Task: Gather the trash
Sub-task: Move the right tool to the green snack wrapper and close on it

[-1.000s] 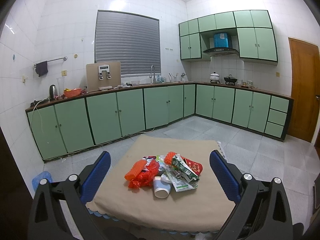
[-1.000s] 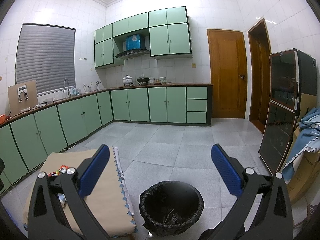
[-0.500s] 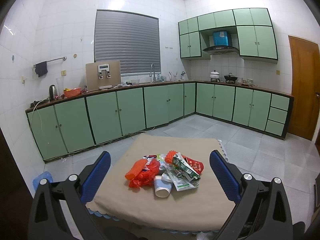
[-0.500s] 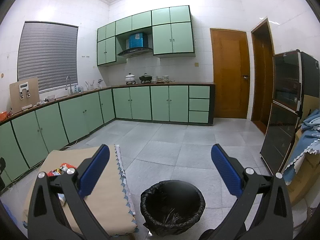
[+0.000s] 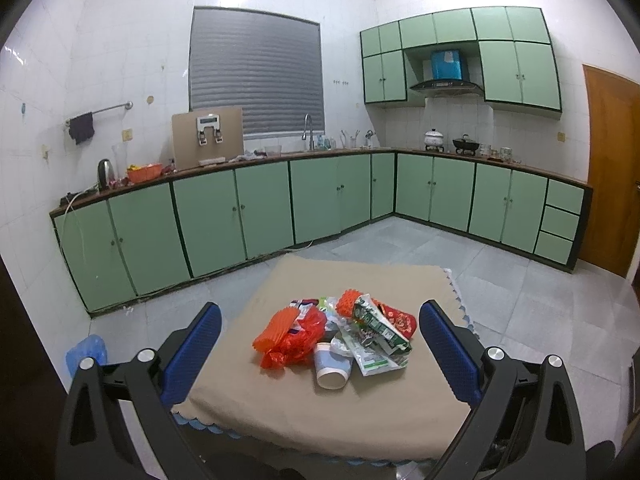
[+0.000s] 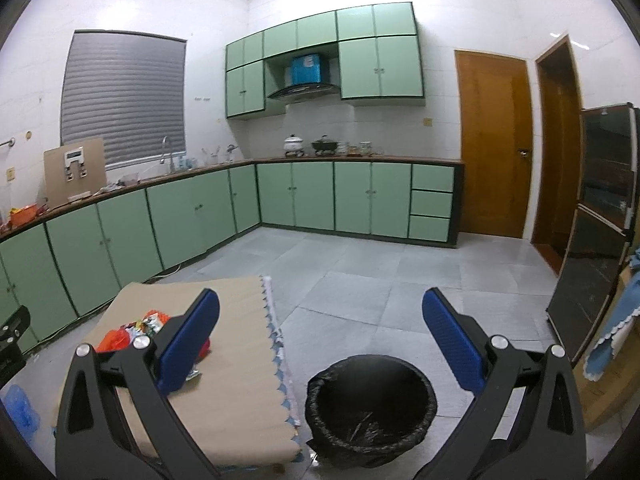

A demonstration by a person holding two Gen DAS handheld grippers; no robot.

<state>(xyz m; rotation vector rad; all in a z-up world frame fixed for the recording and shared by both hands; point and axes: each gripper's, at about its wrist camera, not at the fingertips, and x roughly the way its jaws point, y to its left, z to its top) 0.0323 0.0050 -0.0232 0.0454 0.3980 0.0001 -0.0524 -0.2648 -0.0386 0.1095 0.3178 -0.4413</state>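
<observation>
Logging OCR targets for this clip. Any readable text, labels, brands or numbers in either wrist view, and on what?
None can be read.
Green-and-white wrapper: print there, too blurred to read.
Red packet: pattern or print, unreadable.
Blue box above the range hood: a pale label, too small.
Water dispenser on the counter: small display, nothing legible.
White cup: no text visible.
</observation>
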